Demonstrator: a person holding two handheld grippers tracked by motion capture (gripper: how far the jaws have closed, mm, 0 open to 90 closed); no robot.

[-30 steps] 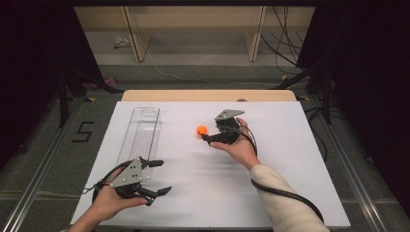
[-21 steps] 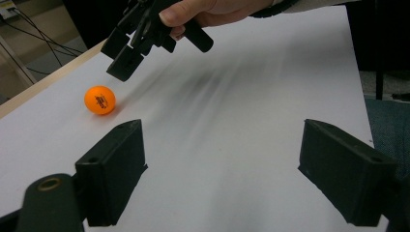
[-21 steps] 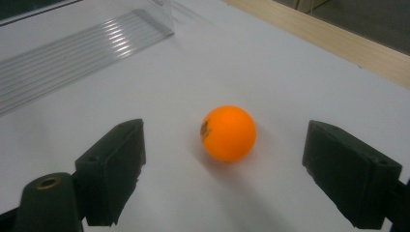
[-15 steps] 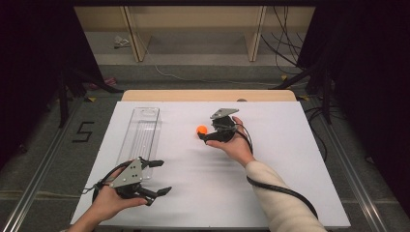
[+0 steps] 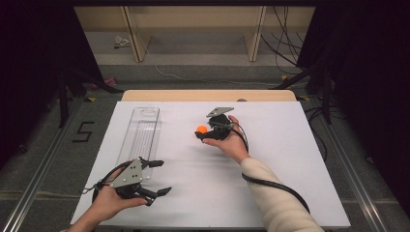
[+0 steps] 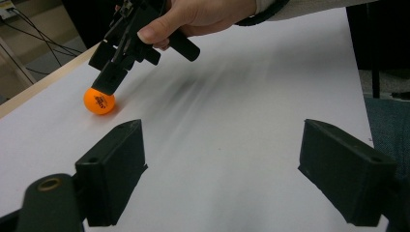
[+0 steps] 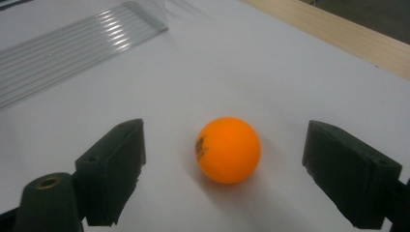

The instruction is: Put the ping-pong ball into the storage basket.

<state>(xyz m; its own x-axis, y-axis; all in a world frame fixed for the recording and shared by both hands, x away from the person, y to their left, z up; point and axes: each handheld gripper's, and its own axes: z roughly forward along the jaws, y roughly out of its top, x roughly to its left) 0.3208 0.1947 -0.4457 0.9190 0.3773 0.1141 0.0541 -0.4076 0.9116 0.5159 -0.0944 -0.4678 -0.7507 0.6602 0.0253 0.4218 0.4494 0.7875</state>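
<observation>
An orange ball rests on the white table top, near the middle. My right gripper is open, its jaws wide on either side of the ball without touching it. In the left gripper view the ball lies just under the tip of the right gripper. My left gripper is open near the front left of the table, and its jaws hold nothing.
A clear ridged plastic tray lies lengthwise along the left side of the table, also seen as the tray beyond the ball. A wooden strip edges the far side. Cables trail from both grippers.
My right gripper has edged a little farther up the table, closing in around the ball. The left gripper has stayed where it was.
</observation>
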